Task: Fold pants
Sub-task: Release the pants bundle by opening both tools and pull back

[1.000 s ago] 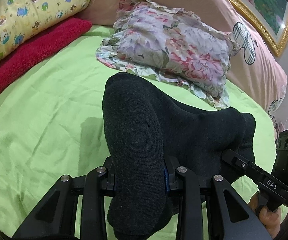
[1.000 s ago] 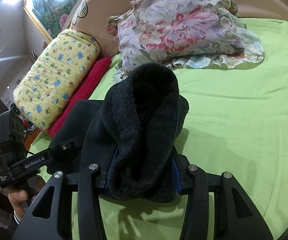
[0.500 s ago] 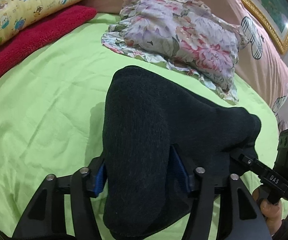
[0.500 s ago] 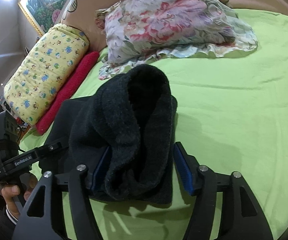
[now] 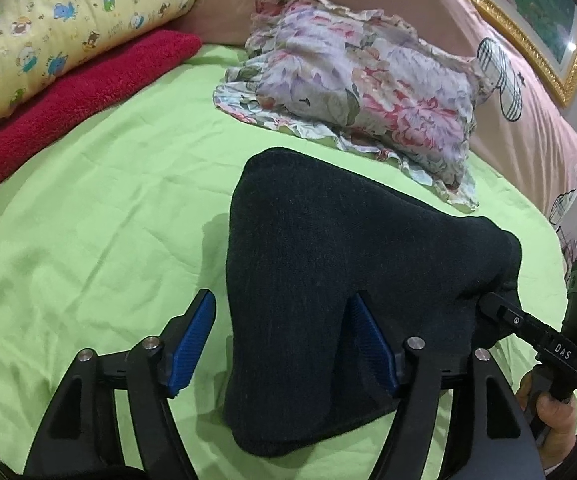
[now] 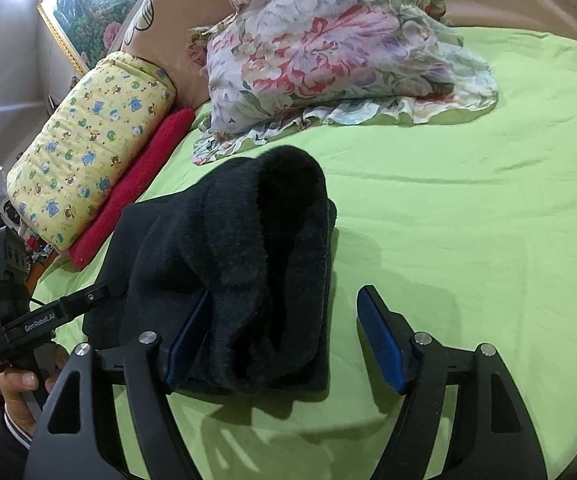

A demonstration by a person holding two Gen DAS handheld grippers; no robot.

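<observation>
Black folded pants lie in a thick bundle on the green sheet. My left gripper straddles their near left end with its jaws opening. Its left blue pad stands clear of the cloth and the right pad still brushes it. In the right wrist view, the pants show their fleecy rolled edge. My right gripper is also opening around that end, with the right pad well clear and the left pad against the fabric. Neither gripper pinches the cloth.
A floral pillow lies just beyond the pants. A red towel and a yellow patterned bolster run along the left side. Behind them are a pink headboard cover and a gold-framed picture. A hand holds the right gripper.
Both grippers went from shut on the pants to wide apart. The bundle dropped out of their grip and settled flatter on the sheet. The hands barely shifted.
</observation>
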